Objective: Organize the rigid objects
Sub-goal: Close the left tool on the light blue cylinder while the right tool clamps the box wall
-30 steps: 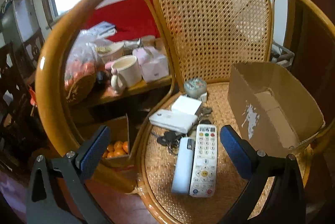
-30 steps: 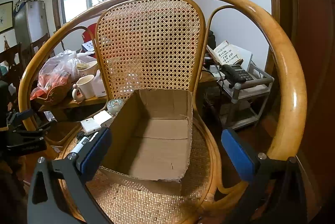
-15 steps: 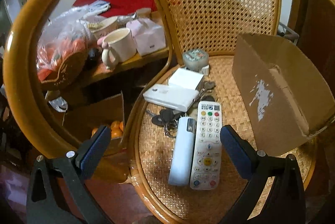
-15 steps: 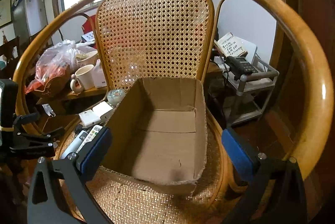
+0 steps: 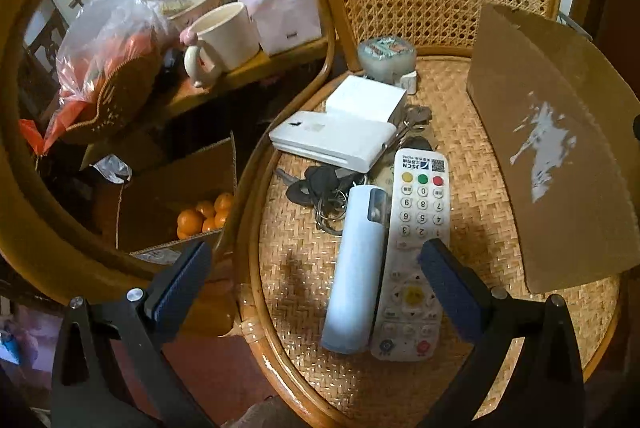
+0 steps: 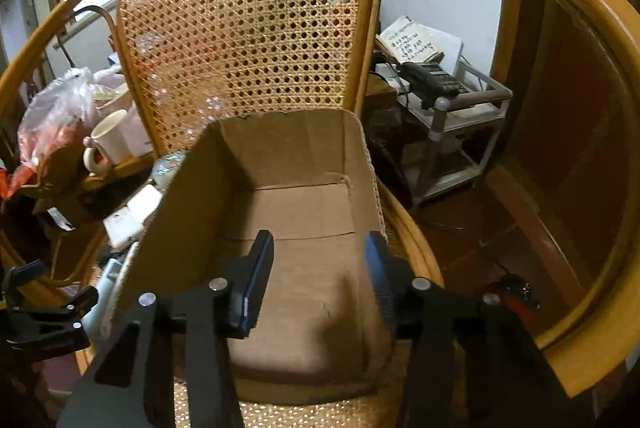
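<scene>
Left gripper [image 5: 314, 268] gaped wide above pale blue tube [image 5: 356, 268] and remote control [image 5: 416, 252], right gripper [image 6: 318, 270] half-parted, unladen, over cardboard box [image 6: 304, 212]

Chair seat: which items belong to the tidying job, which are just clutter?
Job: remote, pale blue tube, keys, white cases, round tin, cardboard box.
Clutter: mug, oranges, phone.

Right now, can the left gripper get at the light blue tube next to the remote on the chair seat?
Probably yes. The left gripper has its jaws wide open, and the light blue tube lies uncovered between them. The remote lies tight along its side, so one finger may catch it.
</scene>
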Demonstrator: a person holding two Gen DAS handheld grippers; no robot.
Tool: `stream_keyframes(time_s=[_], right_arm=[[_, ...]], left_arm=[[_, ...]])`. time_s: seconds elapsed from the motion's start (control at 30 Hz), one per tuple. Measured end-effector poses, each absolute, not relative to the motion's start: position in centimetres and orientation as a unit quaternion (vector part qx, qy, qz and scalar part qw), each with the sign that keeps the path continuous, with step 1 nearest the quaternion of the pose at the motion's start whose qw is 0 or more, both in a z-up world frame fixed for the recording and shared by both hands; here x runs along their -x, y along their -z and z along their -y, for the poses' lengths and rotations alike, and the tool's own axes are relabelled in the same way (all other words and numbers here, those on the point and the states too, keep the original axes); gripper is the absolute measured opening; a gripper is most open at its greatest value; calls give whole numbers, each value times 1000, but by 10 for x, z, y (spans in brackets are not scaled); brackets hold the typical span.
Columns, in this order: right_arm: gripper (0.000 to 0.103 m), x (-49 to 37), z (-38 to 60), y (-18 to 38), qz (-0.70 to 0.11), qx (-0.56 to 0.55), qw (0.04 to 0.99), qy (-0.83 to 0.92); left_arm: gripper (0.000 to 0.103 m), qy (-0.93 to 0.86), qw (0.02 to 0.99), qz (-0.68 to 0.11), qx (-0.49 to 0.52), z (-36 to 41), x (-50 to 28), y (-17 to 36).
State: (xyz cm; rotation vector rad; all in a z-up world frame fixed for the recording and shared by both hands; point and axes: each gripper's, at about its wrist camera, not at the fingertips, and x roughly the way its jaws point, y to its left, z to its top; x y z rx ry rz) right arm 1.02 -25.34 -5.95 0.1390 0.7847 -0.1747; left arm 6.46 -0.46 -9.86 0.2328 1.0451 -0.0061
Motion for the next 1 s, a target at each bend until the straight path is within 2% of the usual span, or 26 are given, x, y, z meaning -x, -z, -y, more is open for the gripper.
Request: stream_keyframes(time_s=[0.53,0.83,0.9,1.0], right_arm=[[50,-2,265,40,-338,-71,935,84],[50,-17,284,66,-393,-83,910,105],[38,-19,290,73,-401,-93,905,103],[35,-24,294,79,-411,-100,901,100]], left_arm=[[103,-7,846,-520,-121,5,-68,112],[103,-15,835,-535,-127,-3,-74,123],[103,-14,837,-530,-134,-3,-74,124],[103,-13,839,-528,-135,-3,-74,124]])
